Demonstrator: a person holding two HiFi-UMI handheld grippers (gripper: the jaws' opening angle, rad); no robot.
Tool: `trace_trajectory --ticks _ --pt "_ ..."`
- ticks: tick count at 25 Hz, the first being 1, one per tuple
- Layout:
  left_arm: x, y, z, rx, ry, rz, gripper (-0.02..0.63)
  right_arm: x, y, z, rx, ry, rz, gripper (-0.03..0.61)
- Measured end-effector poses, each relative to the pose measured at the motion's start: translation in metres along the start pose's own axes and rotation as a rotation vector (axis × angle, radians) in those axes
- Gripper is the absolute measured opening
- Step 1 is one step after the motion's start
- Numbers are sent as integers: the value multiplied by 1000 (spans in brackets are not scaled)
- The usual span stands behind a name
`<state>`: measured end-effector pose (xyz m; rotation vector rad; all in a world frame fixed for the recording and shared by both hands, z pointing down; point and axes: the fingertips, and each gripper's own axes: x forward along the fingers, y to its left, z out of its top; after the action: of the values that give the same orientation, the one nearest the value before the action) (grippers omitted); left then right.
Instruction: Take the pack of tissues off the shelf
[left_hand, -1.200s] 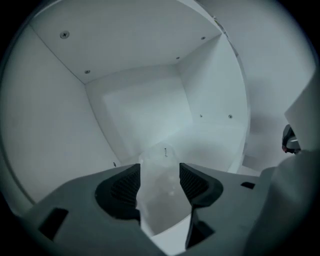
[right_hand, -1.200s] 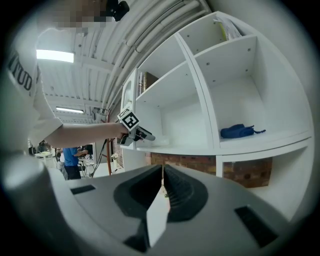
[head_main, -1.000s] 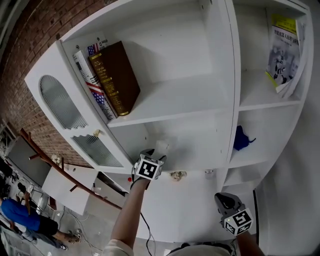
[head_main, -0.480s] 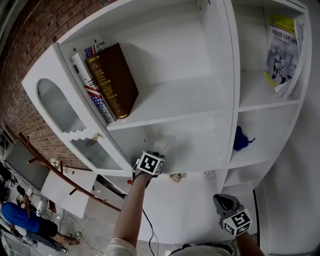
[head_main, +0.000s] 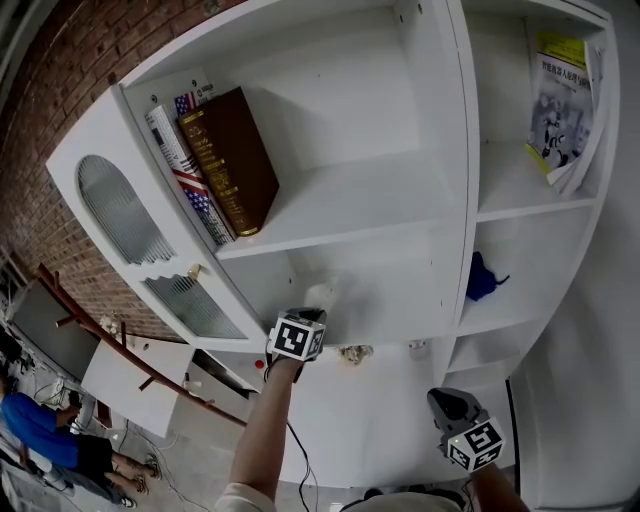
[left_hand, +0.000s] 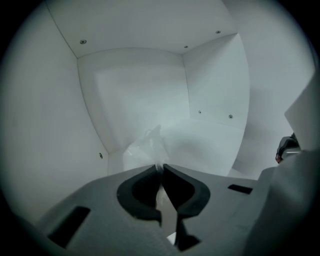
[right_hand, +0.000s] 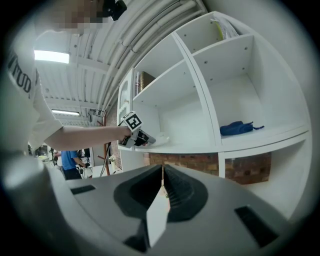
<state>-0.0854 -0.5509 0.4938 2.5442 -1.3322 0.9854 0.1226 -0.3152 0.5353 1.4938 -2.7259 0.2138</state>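
Tissues (left_hand: 146, 148) in a clear wrapper lie on the lower shelf (left_hand: 210, 137), close to its left wall and towards the back. The left gripper (left_hand: 161, 167) has just been closing its jaws, and they pinch the wrapper's near edge. The right gripper (right_hand: 162, 168) hangs well apart, out in front of the shelves, jaws together with nothing between them.

The head view comes to me evenly bright, with soft shadows under the boards. The white shelf unit (head_main: 420, 190) is nearly washed out and its straight edges bow toward the corners. My left gripper view is dim, bluish and ringed by dark vignette, the pack of tissues (left_hand: 147, 147) barely distinct from the wall. In the right gripper view the ceiling strip lights (right_hand: 52, 56) glare
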Motion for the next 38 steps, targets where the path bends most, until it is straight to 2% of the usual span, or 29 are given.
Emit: trace_trajectory --ticks 13,25,31,38 --pt "-29 -13 8 -26 -119 -31 32 -1 4 2 -12 6 0 31" --pt "-69 -19 6 -35 -194 -16 32 -7 4 7 -28 8 -11 31" --pt "-91 -28 -2 -47 -241 -34 32 -10 5 10 -27 12 -14 31" --pt "-116 -34 -28 -76 -273 -25 32 -11 13 8 -29 19 -7 31"
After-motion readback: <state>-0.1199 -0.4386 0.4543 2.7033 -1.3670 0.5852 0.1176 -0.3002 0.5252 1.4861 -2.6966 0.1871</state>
